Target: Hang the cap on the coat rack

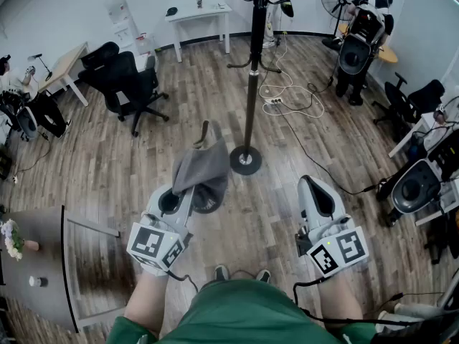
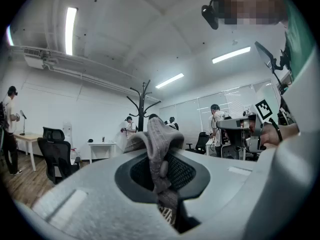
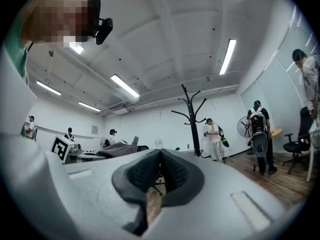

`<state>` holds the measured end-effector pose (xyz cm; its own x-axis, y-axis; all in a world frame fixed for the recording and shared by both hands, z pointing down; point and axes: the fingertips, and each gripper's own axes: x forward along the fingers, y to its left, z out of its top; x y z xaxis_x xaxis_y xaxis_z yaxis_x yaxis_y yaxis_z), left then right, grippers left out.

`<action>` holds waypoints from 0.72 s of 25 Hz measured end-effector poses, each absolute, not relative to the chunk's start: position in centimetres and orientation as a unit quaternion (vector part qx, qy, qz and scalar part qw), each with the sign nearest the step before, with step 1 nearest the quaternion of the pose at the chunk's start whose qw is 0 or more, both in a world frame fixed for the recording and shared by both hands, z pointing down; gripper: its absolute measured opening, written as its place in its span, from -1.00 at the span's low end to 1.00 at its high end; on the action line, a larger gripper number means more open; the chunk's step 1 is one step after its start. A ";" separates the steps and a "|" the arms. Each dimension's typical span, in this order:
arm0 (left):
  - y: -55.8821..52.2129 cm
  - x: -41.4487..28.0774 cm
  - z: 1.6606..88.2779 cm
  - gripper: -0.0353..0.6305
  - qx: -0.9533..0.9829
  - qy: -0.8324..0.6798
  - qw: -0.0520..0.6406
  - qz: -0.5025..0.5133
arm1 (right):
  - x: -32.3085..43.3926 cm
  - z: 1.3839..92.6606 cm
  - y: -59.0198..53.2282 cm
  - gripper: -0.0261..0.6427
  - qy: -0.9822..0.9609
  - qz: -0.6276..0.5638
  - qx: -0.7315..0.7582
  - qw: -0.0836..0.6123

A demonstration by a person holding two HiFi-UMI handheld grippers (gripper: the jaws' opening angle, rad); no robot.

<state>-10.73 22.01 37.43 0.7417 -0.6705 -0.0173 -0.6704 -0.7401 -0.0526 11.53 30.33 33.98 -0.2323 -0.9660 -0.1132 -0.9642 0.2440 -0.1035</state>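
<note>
Two hand-held grippers show in the head view, both held out level over the wood floor point(image 1: 107, 170); the left hand-held gripper point(image 1: 188, 192) has its jaws closed on the grey cap point(image 1: 202, 167), which bunches up above the jaws; the right hand-held gripper point(image 1: 313, 186) is beside it, well apart, and carries nothing. The rack point(image 1: 252, 70) stands ahead of the person, its round base just past the cap in the picture and its hooks high at the top edge; I judge that the cap is pinched by one edge so that its open part is free to go over a hook, and that it has yet to be lifted, since the hooks are much higher.

In the left gripper view the cap point(image 2: 159, 134) is squeezed between the two dark pads point(image 2: 182, 171), the jaws fully together on the cloth; the fabric folds over above them, so the grip looks firm but the shape is crumpled; the rack point(image 2: 143, 101) rises right behind the cap, so this hand-held gripper points at it.

In the right gripper view the pads point(image 3: 140, 171) meet with nothing between them; this hand-held gripper is closed and empty, probably a spare to help open the cap; the rack point(image 3: 192, 116) is ahead, slightly right, and the cap point(image 3: 117, 150) shows low at left.
</note>
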 end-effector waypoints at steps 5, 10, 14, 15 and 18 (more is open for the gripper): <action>21.3 -13.2 37.1 -0.78 -0.933 0.359 0.030 0.002 | 9.6 34.1 30.0 -0.92 0.779 -0.008 -0.622 0.079; 18.5 -17.1 35.6 -0.78 -0.928 0.369 0.042 0.020 | 7.5 33.8 29.1 -0.92 0.769 -0.007 -0.635 0.075; 16.1 -19.8 33.8 -0.78 -0.924 0.376 0.056 0.036 | 5.9 33.5 27.8 -0.92 0.762 -0.020 -0.642 0.083; 15.6 -20.4 33.2 -0.78 -0.924 0.375 0.059 0.041 | 5.5 33.2 27.5 -0.92 0.761 -0.023 -0.642 0.088; 14.1 -22.1 31.5 -0.78 -0.925 0.370 0.066 0.057 | 4.2 32.1 26.7 -0.92 0.753 -0.021 -0.651 0.091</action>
